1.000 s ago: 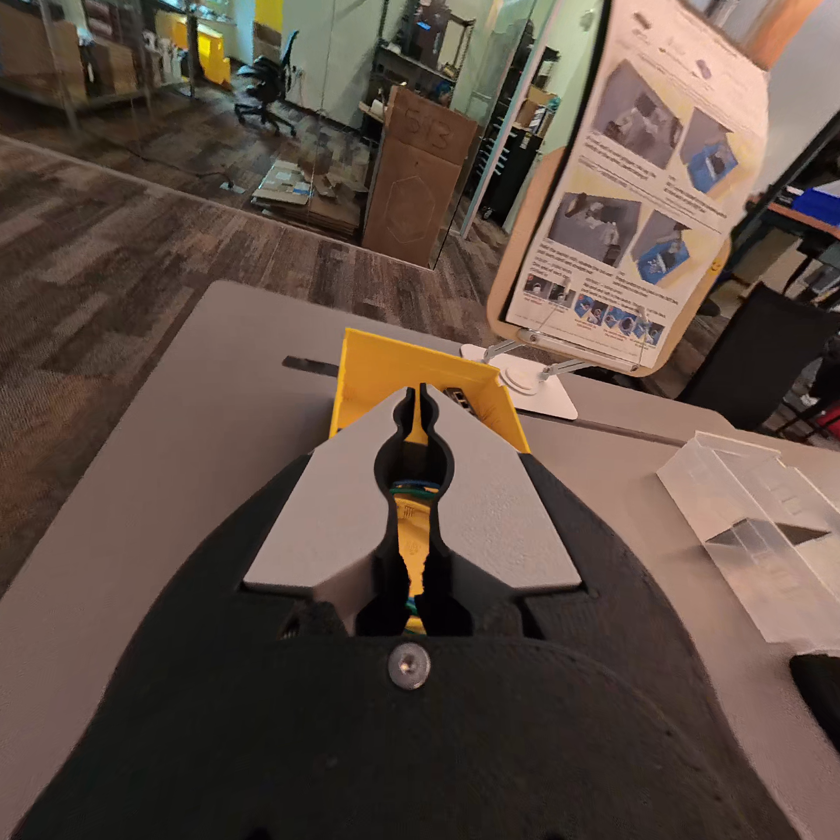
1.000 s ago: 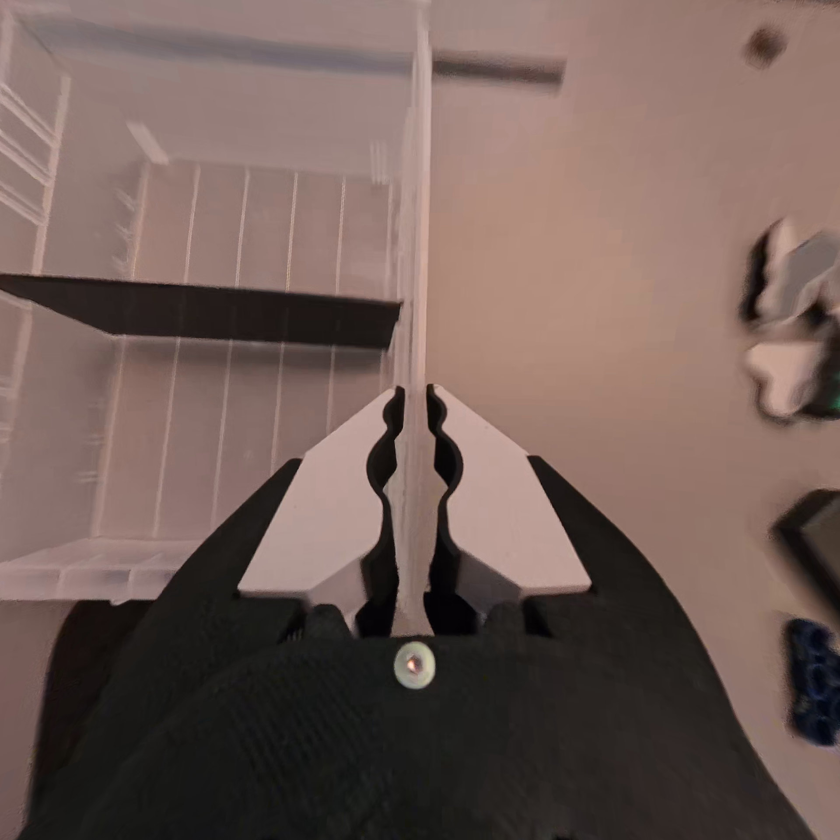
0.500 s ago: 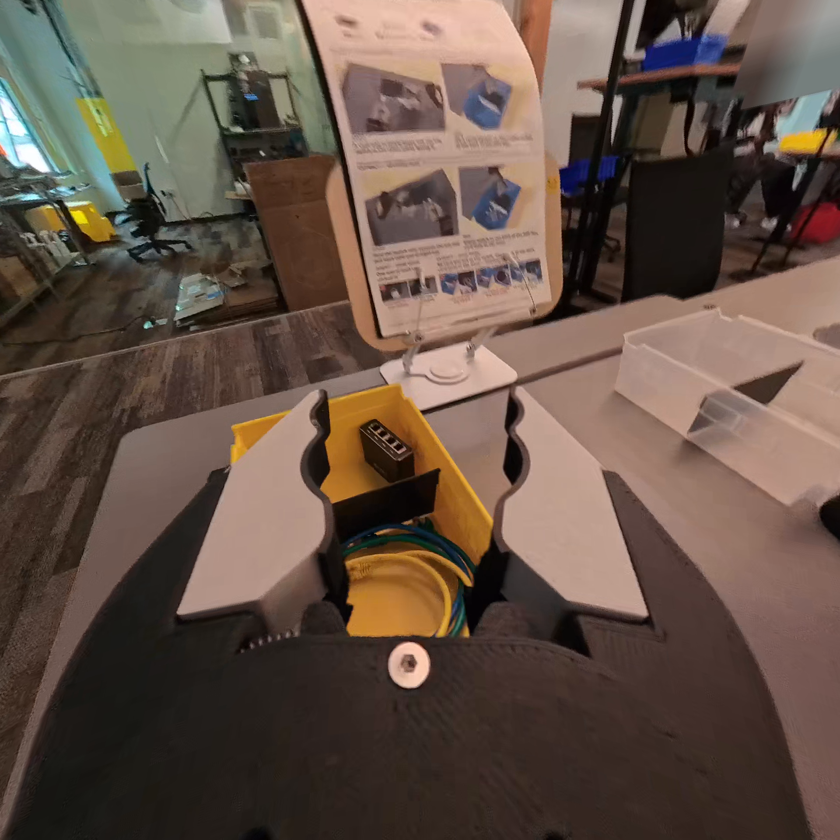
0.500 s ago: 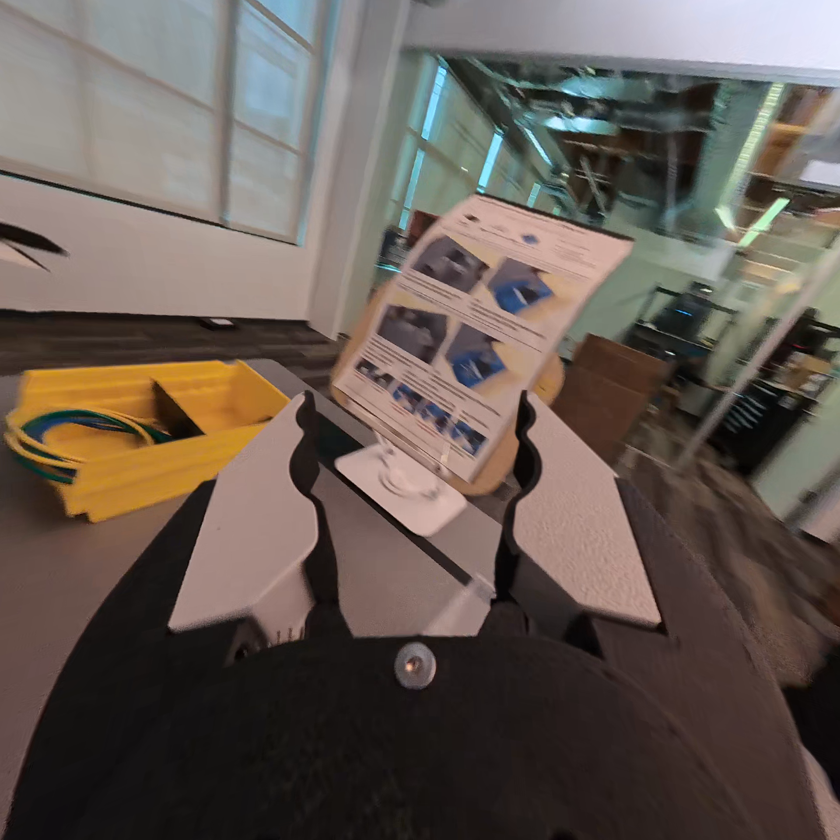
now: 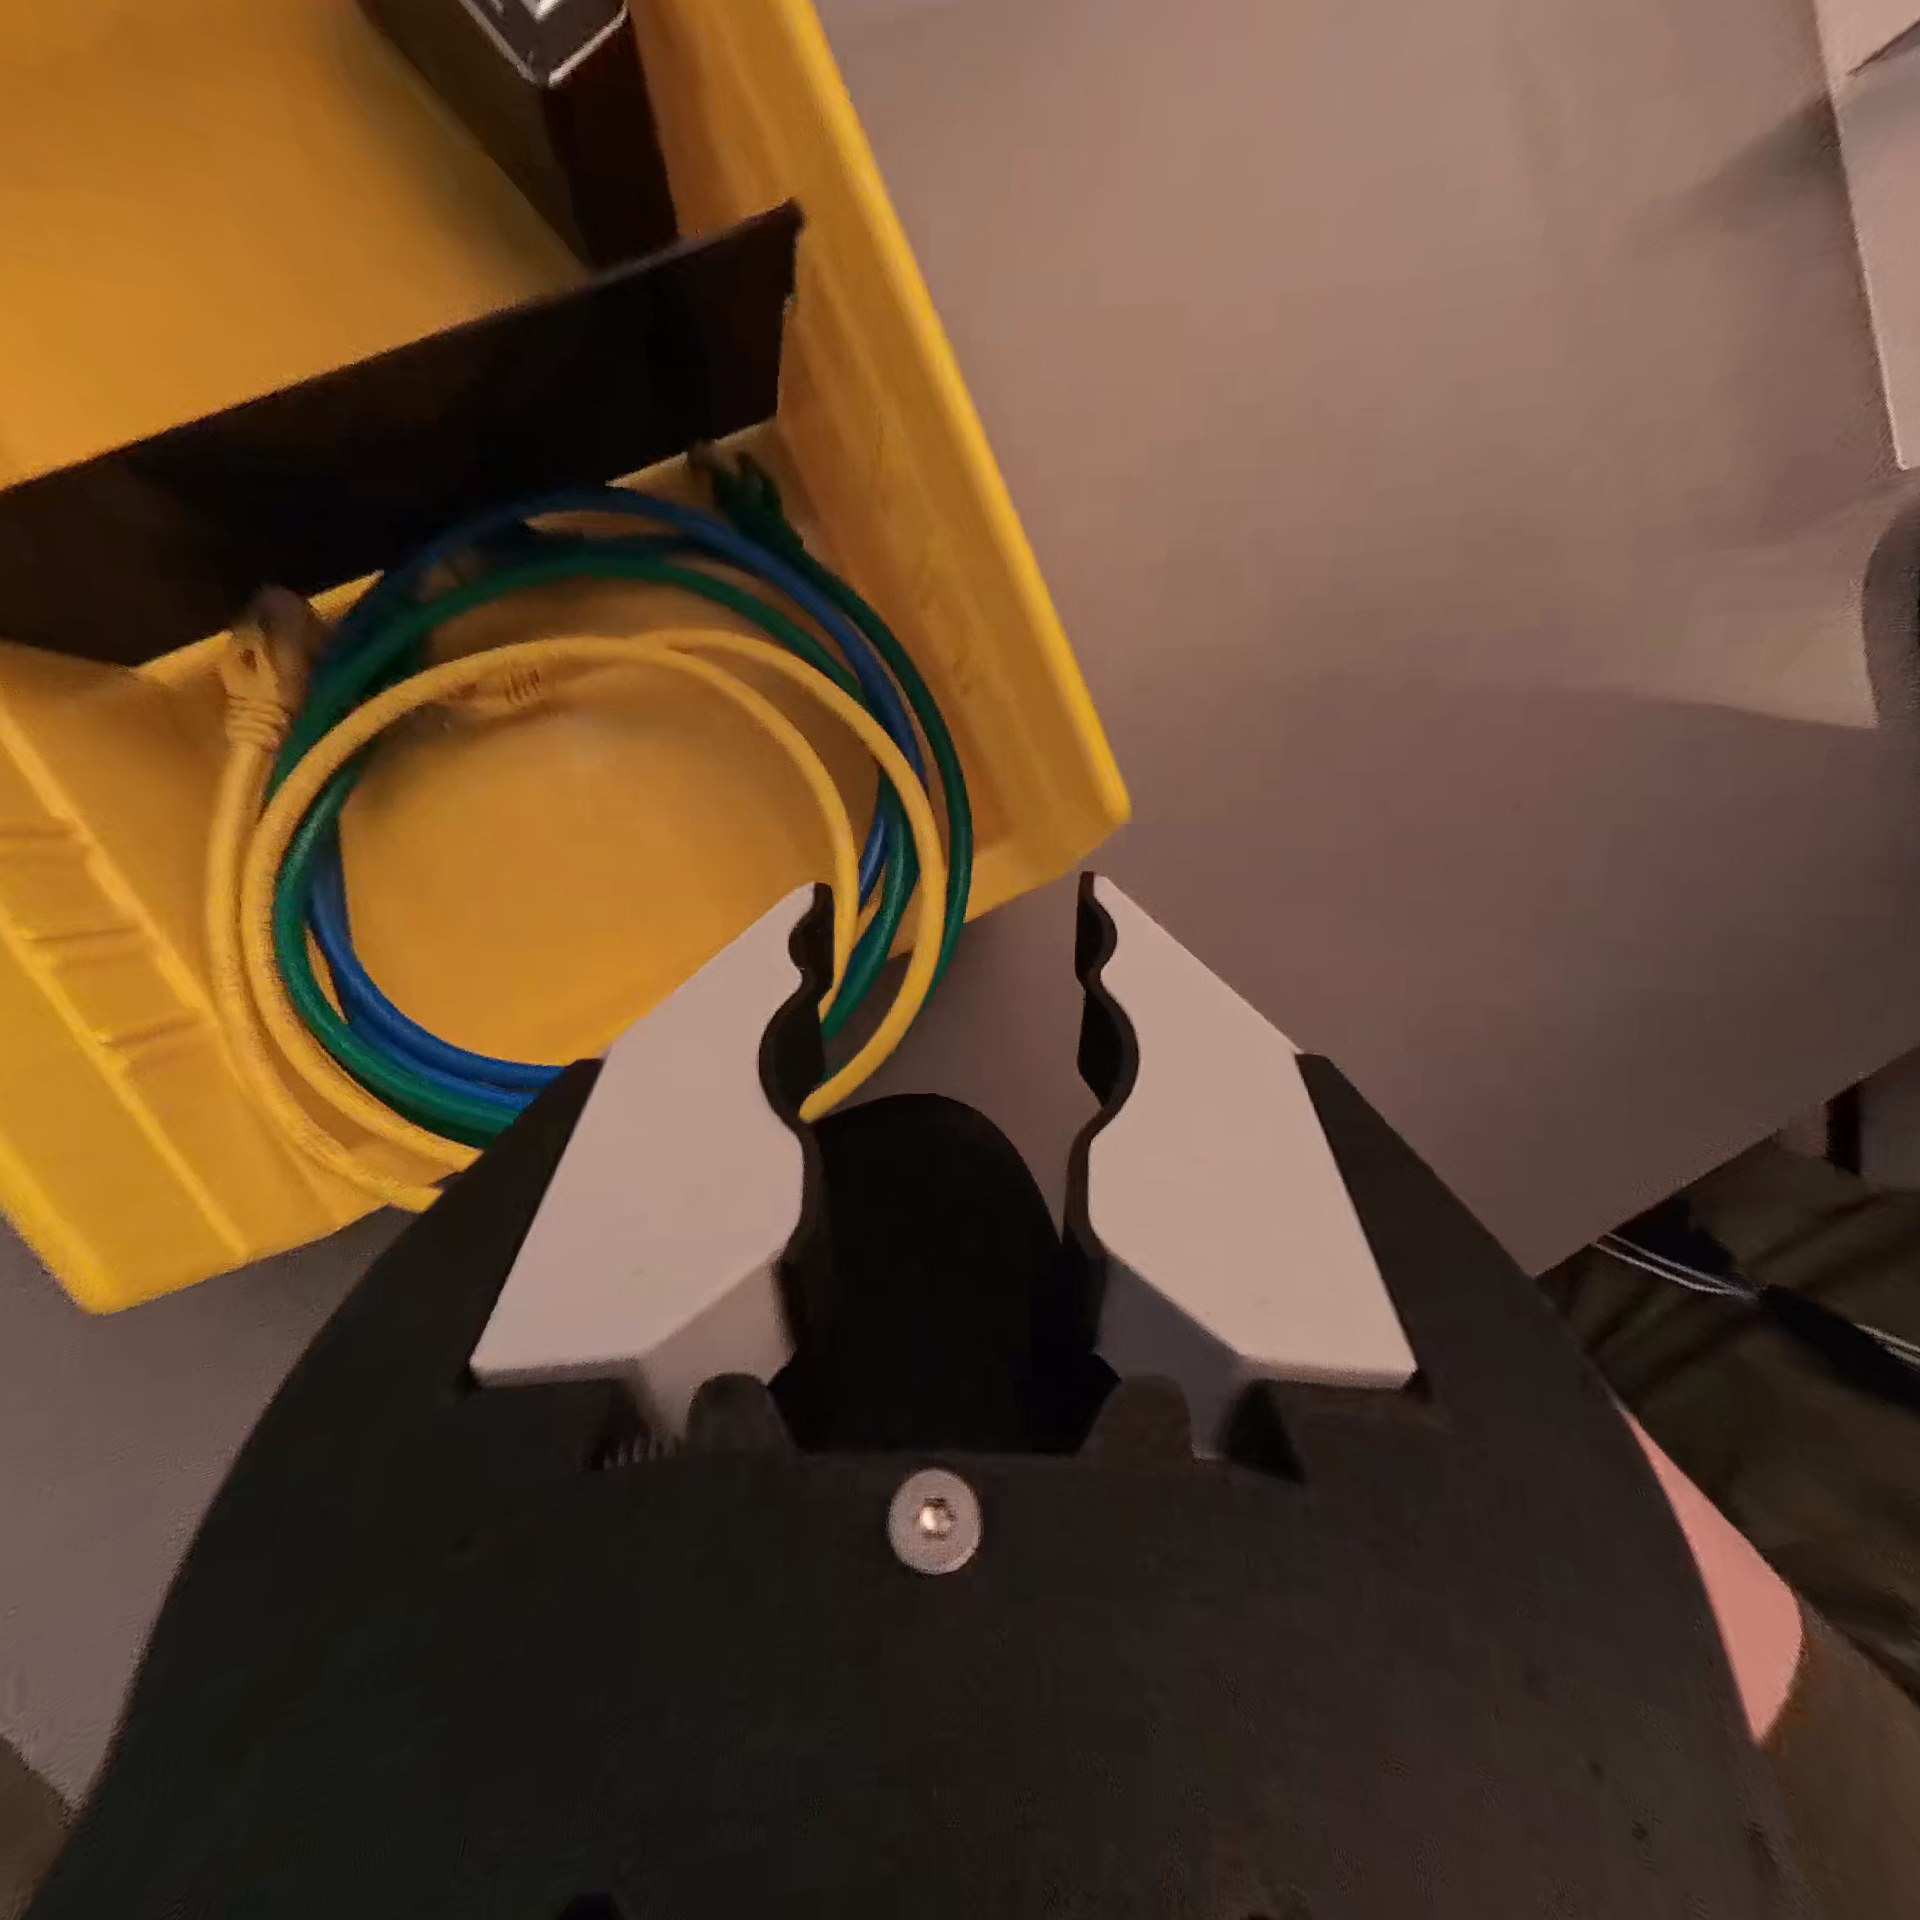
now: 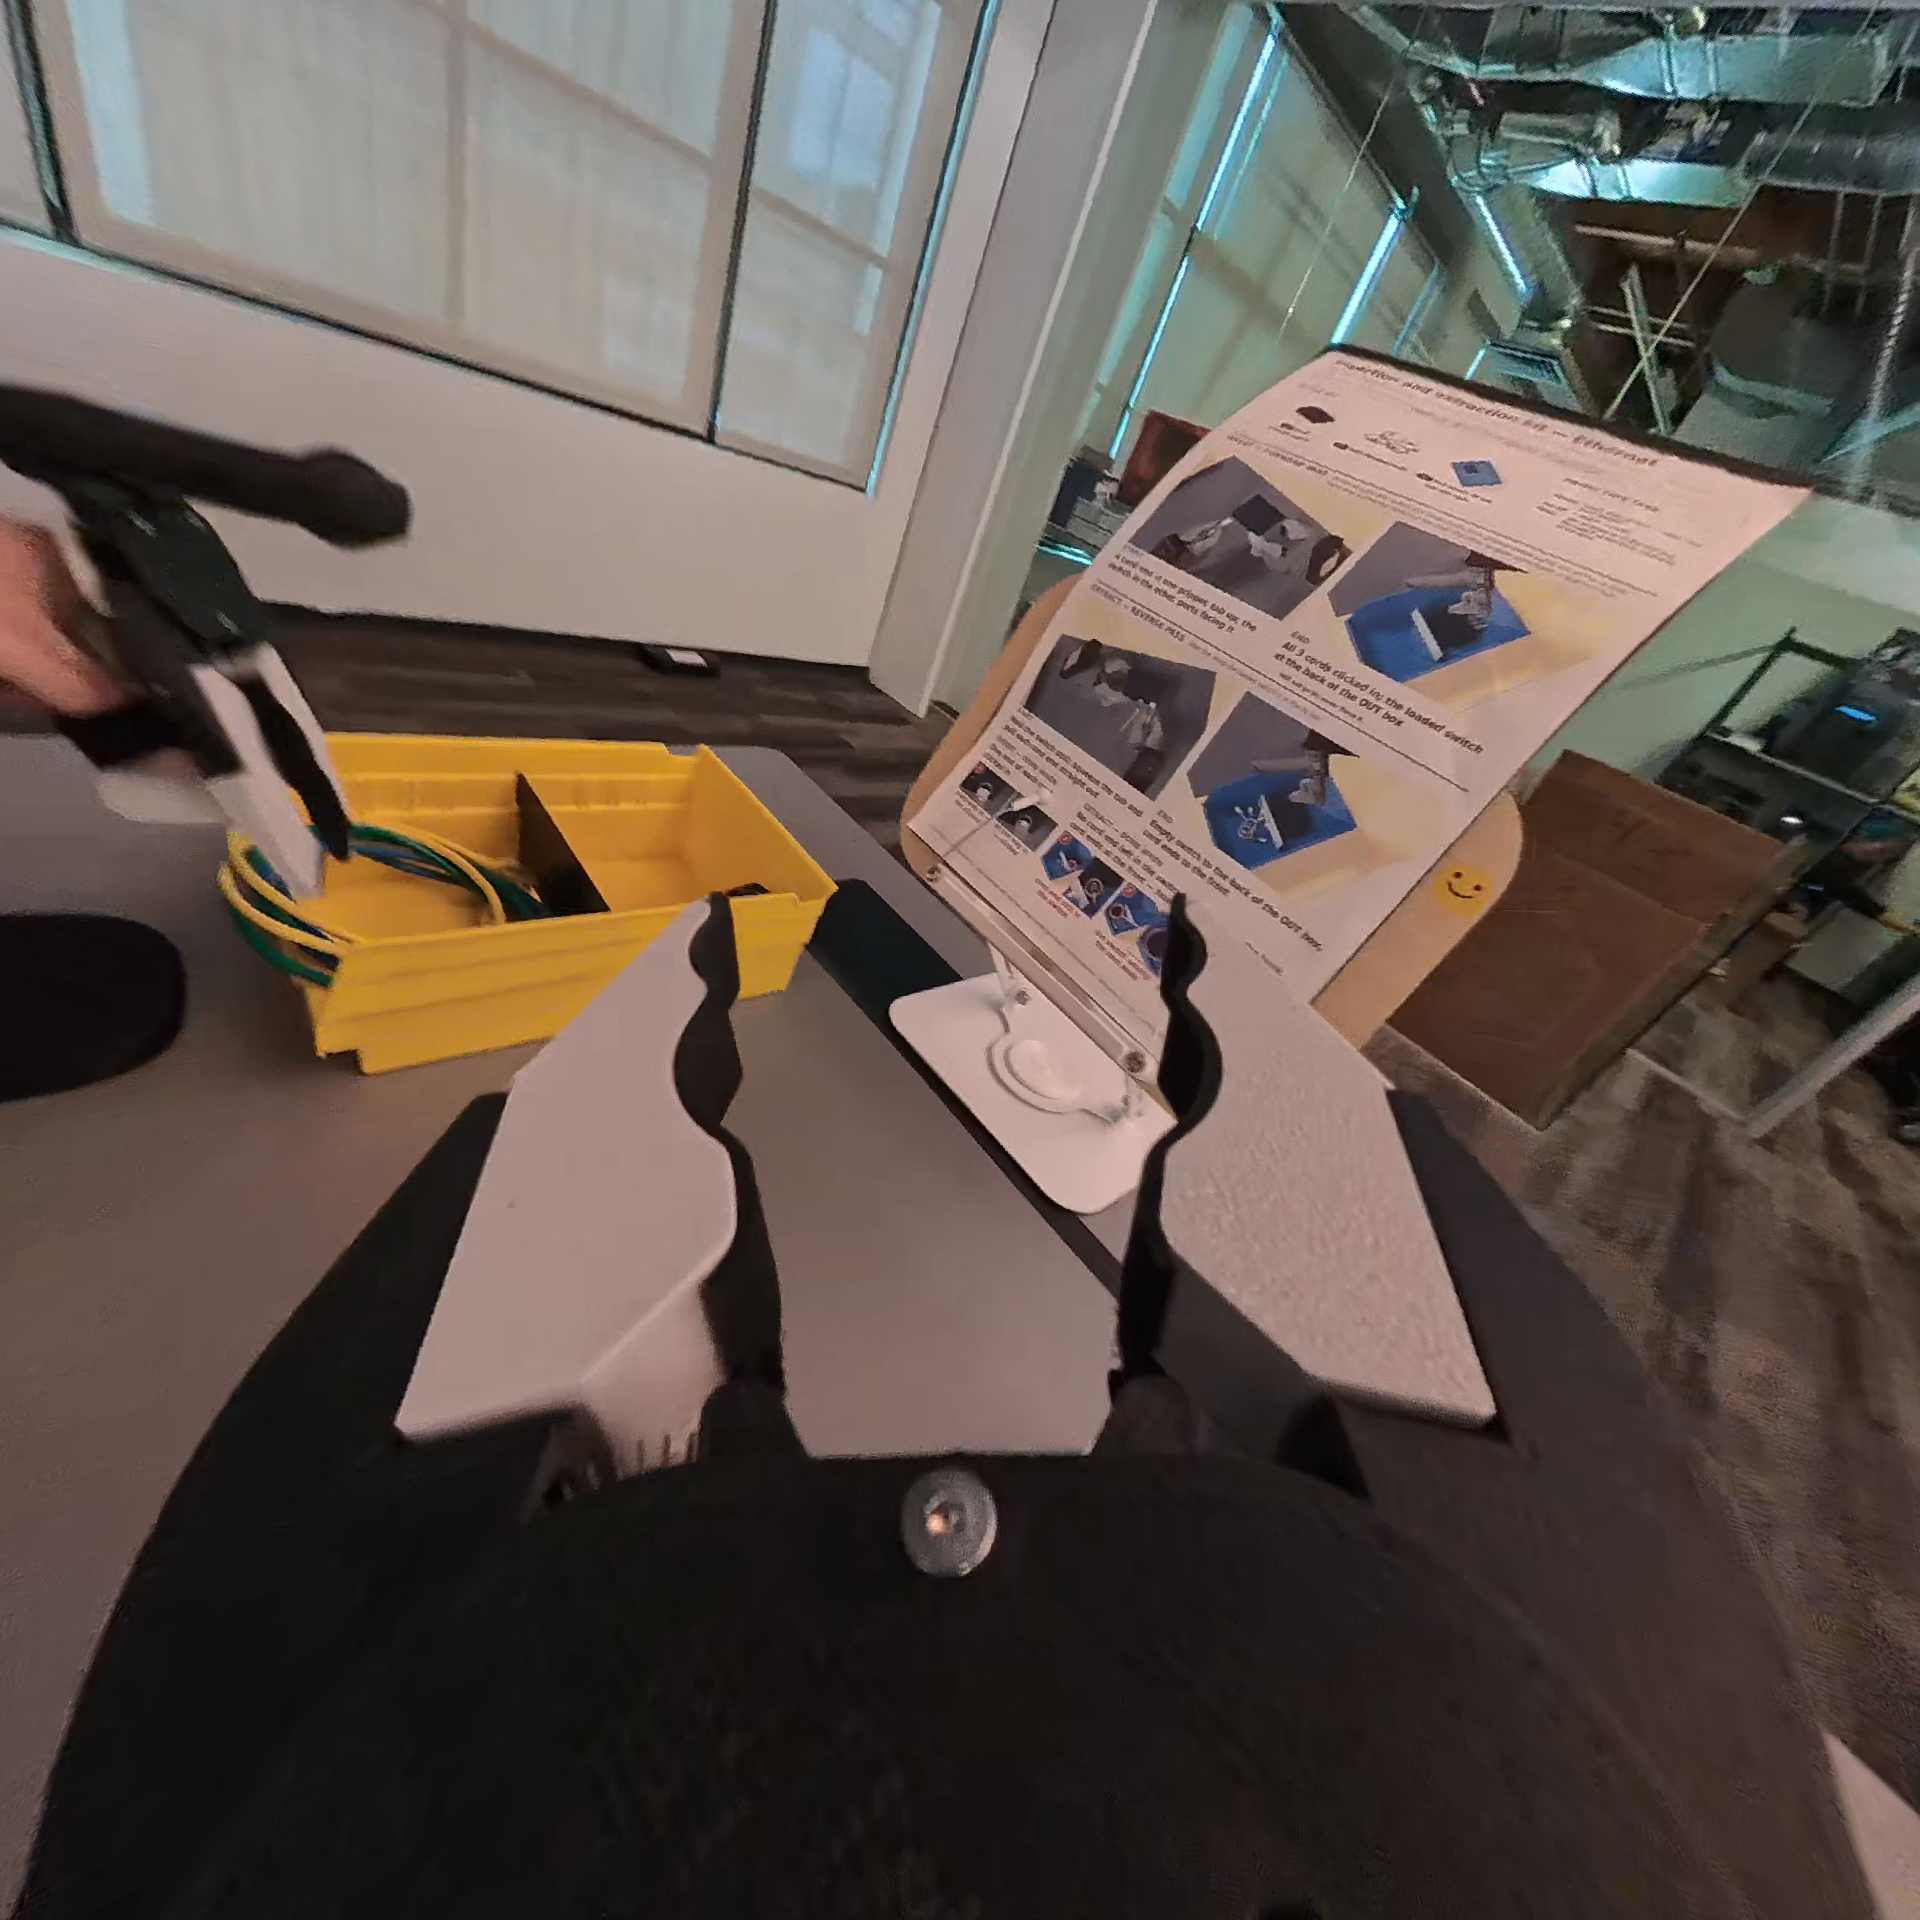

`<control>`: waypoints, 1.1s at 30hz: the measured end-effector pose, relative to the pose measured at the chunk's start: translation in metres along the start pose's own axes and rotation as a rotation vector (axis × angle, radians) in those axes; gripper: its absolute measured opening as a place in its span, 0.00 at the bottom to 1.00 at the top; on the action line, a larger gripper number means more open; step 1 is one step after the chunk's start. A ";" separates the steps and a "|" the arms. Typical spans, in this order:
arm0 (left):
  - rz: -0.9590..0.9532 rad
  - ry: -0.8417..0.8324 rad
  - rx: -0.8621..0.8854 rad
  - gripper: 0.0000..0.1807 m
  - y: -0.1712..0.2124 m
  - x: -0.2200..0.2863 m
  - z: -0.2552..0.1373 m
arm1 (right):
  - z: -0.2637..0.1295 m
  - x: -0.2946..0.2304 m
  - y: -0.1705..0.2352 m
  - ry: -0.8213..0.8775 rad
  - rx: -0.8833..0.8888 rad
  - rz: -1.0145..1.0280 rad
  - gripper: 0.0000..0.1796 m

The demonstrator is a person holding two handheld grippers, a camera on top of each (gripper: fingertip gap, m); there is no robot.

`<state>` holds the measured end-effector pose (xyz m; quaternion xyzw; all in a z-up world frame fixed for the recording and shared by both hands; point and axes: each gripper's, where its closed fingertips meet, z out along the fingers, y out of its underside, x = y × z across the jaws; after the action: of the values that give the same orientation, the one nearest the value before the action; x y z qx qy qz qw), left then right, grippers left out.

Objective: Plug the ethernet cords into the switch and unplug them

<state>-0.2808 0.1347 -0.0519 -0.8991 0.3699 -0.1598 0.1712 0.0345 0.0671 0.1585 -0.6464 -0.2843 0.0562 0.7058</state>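
In the left wrist view a yellow bin holds coiled yellow, green and blue ethernet cords in its near compartment. A black divider separates them from the black switch in the far compartment. My left gripper is open and points down at the bin's near corner, with one fingertip over the edge of the coil. It holds nothing. My right gripper is open and empty above the table, right of the bin. It sees the left gripper dipping into the cords.
An instruction sheet on a white stand stands at the table's far edge, behind the right gripper. A black round pad lies on the grey table near the bin. A person's hand holds the left gripper.
The left gripper opened, let go of the bin wall and tipped down over the cords, its jaws now narrower. The right gripper released the clear bin wall, opened and lifted away.
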 end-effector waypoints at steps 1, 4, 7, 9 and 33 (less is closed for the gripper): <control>-0.024 0.008 -0.015 0.26 0.001 -0.004 0.005 | -0.003 0.002 -0.002 -0.006 0.015 0.019 0.45; -0.065 0.016 -0.095 0.27 0.012 -0.011 0.017 | -0.010 0.011 -0.003 0.013 0.027 0.045 0.44; -0.078 0.004 -0.188 0.28 0.027 -0.017 0.029 | -0.012 0.015 0.001 0.016 0.014 0.063 0.44; -0.088 0.011 -0.222 0.27 0.031 -0.019 0.034 | -0.012 0.015 0.001 0.018 0.015 0.062 0.43; -0.165 -0.039 0.072 0.06 -0.020 -0.015 -0.020 | -0.001 0.006 0.023 -0.001 -0.098 -0.035 0.42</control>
<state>-0.2864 0.1551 -0.0283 -0.9227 0.2853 -0.1691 0.1967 0.0464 0.0730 0.1389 -0.6750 -0.2984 0.0304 0.6741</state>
